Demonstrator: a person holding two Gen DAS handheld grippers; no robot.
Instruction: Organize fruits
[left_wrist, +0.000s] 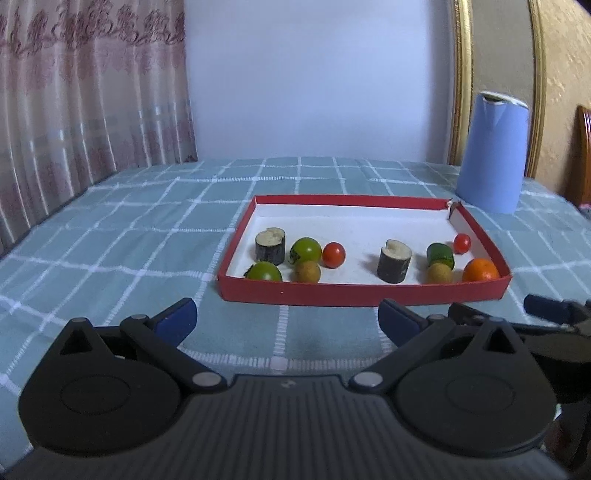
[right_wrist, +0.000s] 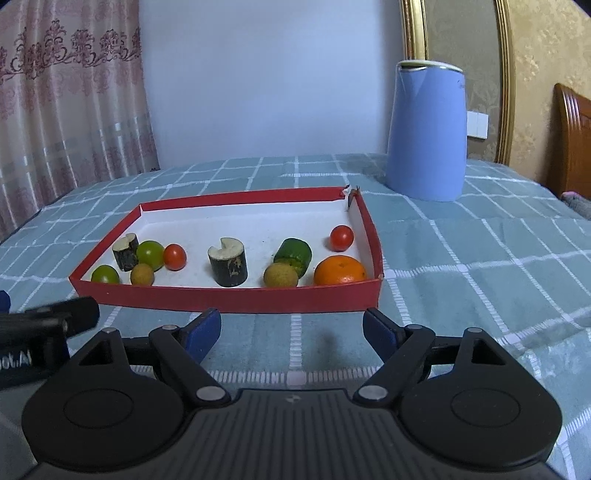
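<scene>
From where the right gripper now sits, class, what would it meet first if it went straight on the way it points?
Probably the near red wall of the tray, which lies just ahead of the open right gripper. It tilts downward, so it might touch the checked cloth short of the wall; depth is hard to judge.

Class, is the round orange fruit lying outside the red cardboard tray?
No, the round orange fruit sits inside the red cardboard tray, in its near right corner.

The tray (right_wrist: 236, 301) is red outside, white inside. It holds an orange (right_wrist: 340, 270), red tomatoes (right_wrist: 341, 238), green ones (right_wrist: 150, 254) and dark-barked stubs (right_wrist: 229, 267) (pale on top). The cloth (right_wrist: 480, 266) is teal with white checks; the jug (right_wrist: 426, 133) is blue.
</scene>
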